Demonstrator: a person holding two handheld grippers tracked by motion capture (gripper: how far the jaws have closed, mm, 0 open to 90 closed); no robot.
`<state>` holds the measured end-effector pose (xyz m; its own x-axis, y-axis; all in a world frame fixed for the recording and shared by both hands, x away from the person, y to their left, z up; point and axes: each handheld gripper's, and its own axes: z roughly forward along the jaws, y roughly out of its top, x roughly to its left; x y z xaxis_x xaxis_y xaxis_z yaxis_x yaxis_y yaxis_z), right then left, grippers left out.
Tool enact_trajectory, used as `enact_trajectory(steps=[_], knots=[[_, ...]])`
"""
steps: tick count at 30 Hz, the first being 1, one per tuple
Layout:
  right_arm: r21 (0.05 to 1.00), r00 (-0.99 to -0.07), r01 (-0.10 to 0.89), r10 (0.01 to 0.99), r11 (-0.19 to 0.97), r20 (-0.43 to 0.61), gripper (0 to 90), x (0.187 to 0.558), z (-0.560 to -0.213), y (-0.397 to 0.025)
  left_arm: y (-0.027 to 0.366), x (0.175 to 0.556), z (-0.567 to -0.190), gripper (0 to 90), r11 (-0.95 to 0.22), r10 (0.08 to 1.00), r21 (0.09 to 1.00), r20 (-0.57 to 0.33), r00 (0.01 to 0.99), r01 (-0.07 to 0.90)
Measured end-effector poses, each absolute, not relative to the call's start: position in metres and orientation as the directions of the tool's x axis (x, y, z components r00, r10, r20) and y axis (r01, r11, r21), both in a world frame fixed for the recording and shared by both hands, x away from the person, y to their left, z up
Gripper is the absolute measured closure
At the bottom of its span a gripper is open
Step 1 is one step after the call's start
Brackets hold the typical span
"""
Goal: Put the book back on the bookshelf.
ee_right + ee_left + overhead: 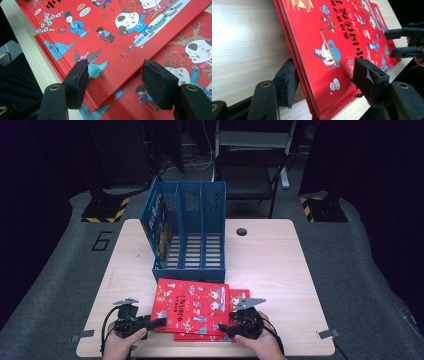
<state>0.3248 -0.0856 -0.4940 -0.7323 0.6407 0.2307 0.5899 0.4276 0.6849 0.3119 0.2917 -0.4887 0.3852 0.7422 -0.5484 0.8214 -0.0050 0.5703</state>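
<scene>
A: Layout?

B: Light wooden table (280, 265). Two red hardcover picture books are stacked near the front edge; the upper red book with cartoon figures and Chinese lettering (192, 305) lies slightly skewed on the lower red book of the same look (239, 296), which sticks out to the right and at the front. Just behind them stands a blue plastic three-slot file rack (200, 227), with another illustrated blue-covered book (159, 222) upright in its leftmost slot.

A: Left gripper?

B: The left gripper (159, 321) sits at the near left corner of the upper book. In the left gripper view (324, 81) the jaws are parted wide and straddle that corner: one pad on the table side just beside the book's edge, the other over the cover. There is a gap on both sides, nothing pinched.

A: Right gripper?

B: The right gripper (226, 327) is at the near right corner of the stack. In the right gripper view (115, 82) the jaws stand wide apart above the covers, one over the upper book's corner, the other over the lower book. It has hold of nothing. Whether the pads touch the covers, I cannot tell.
</scene>
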Motion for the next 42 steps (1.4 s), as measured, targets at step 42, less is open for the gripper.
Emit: enact_trajectory(steps=[42], knots=[[0.701,-0.742,0.584,0.62,0.409,0.256,29.2,0.324,-0.494,-0.08,0.282,0.305,-0.444,37.2,-0.078,0.752,0.671,-0.446,0.485,0.738]])
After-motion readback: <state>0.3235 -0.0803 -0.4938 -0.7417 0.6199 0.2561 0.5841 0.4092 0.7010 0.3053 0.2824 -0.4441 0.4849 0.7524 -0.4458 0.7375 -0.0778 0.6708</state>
